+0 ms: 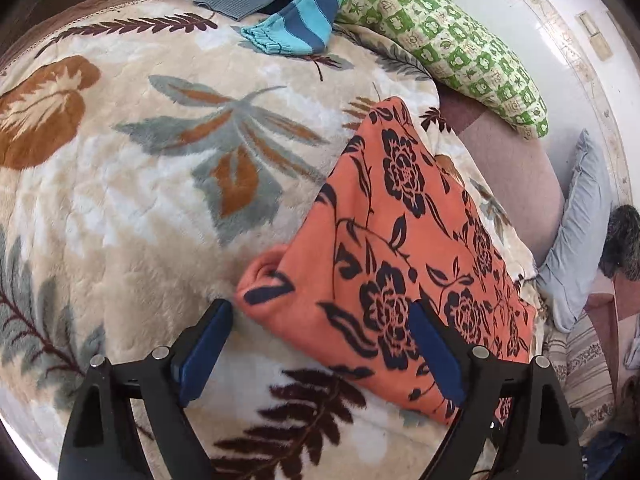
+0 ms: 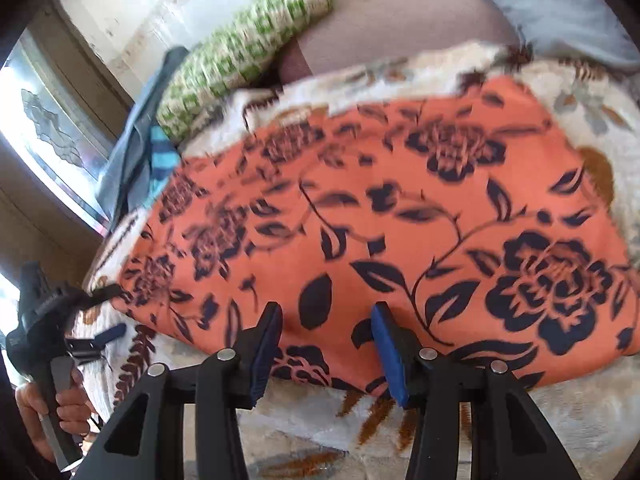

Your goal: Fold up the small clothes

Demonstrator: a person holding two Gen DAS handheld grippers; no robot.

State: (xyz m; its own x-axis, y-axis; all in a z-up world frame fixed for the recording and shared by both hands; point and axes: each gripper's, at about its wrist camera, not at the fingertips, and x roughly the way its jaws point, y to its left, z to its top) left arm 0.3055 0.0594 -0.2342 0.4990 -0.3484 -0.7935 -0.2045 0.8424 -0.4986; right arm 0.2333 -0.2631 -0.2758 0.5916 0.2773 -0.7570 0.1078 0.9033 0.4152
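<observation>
An orange garment with dark flower print [image 1: 400,248] lies folded on a cream leaf-patterned blanket [image 1: 140,200]. It fills the right wrist view [image 2: 380,220]. My left gripper [image 1: 320,320] is open, its fingers straddling the garment's near left corner, empty. My right gripper [image 2: 326,316] is open over the garment's near edge, empty. The left gripper also shows in the right wrist view [image 2: 100,332] at the far left, held by a hand beside the garment's left end.
A pile of blue and striped clothes [image 1: 296,20] lies at the blanket's far edge. A green patterned pillow [image 1: 448,48] and a pale blue pillow [image 1: 576,232] lie to the right on a mauve sheet [image 1: 516,168]. A window [image 2: 52,128] is at the left.
</observation>
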